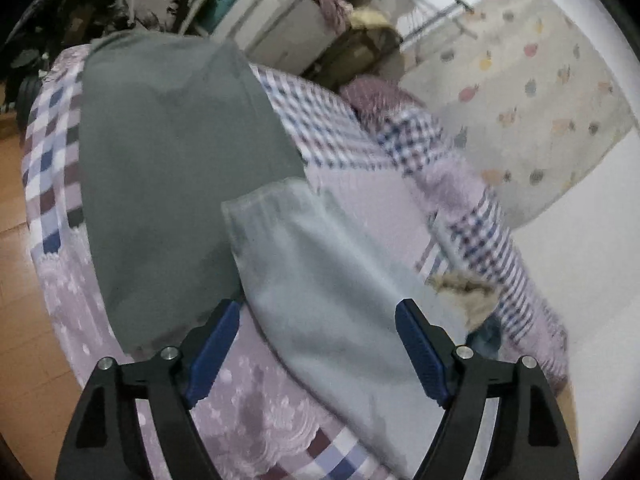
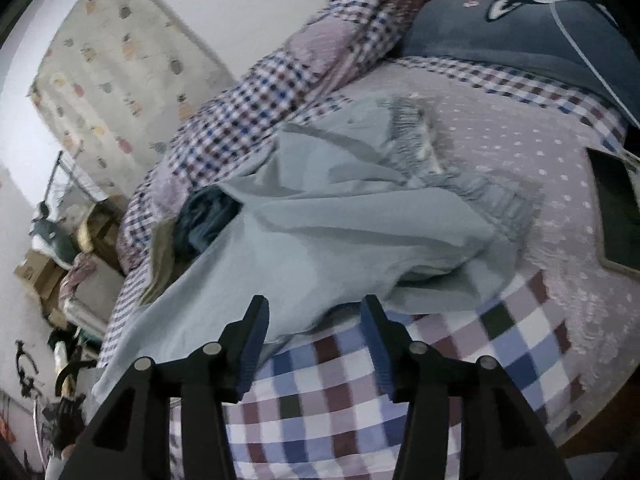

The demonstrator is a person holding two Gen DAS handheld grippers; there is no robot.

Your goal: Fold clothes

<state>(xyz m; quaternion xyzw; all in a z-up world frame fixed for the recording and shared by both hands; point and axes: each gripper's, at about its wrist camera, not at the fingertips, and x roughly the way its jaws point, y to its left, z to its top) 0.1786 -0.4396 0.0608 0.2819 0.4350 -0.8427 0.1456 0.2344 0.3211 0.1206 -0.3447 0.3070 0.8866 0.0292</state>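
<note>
A light blue garment (image 1: 328,280) lies on the checked bedspread (image 1: 352,136), one flat leg reaching between the fingers of my left gripper (image 1: 318,312), which is open and hovers over it. A dark grey-green garment (image 1: 172,168) lies flat to its left, partly under the blue one. In the right wrist view the light blue garment (image 2: 340,216) lies rumpled, its gathered elastic waistband (image 2: 416,140) at the far end. My right gripper (image 2: 314,312) is open at the garment's near edge, with nothing between its pads.
A rolled checked quilt (image 2: 256,92) runs along the wall side of the bed. A dark blue pillow (image 2: 520,28) lies at the head. A dark tablet (image 2: 616,208) rests at the right edge. Boxes and clutter (image 1: 288,12) stand beyond the bed's foot; wooden floor (image 1: 16,272) lies left.
</note>
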